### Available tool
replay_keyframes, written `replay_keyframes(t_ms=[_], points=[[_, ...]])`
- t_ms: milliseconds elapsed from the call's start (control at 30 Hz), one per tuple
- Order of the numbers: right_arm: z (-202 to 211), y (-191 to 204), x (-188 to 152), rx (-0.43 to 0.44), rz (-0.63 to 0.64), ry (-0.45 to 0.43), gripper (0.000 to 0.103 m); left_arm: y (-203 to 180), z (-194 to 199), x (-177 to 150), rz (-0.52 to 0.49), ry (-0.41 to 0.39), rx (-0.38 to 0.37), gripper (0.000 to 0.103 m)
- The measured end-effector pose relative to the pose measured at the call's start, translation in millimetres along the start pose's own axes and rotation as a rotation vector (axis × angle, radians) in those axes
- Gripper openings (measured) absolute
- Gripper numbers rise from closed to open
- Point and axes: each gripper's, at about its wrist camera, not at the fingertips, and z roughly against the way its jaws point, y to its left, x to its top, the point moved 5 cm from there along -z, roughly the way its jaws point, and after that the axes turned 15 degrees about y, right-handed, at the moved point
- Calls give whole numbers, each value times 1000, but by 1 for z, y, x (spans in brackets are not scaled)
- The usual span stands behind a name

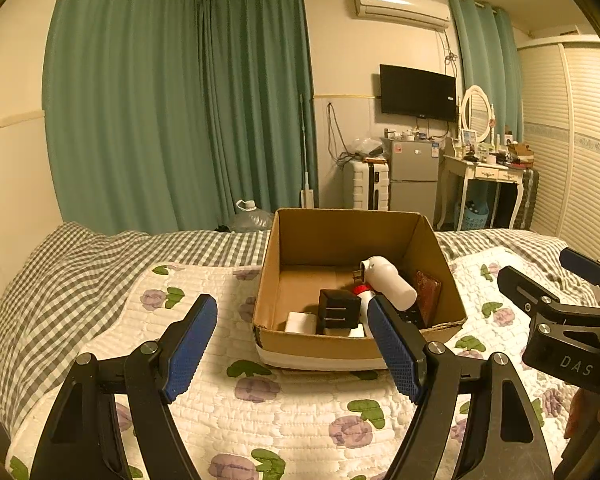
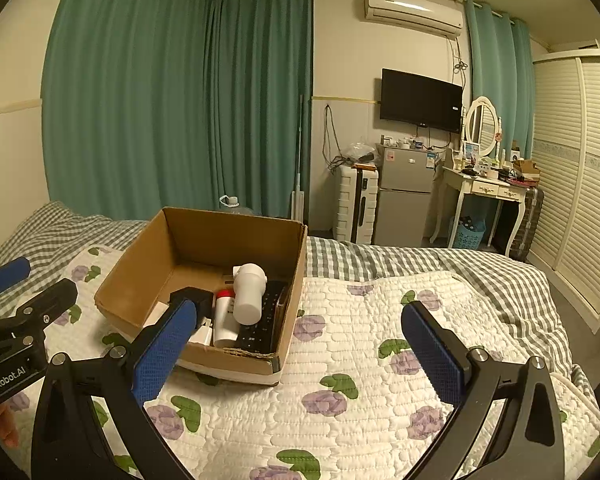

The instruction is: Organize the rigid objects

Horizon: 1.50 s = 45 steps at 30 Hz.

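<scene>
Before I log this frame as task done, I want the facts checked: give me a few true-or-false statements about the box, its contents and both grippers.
1. The cardboard box sits on the floral quilt. True.
2. The left gripper grips the white bottle. False: it is open and empty; the bottle lies in the box.
3. The right gripper is open and empty. True.
4. The box is empty. False: it also holds a black cube and a remote.
</scene>
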Motion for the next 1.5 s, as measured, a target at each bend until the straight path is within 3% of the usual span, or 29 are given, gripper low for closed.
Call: replay_keyframes(t_ms=[1500], points=[[-6,-1,-6,-11,2,17,103,-4,1,-3,1,7,4,80]])
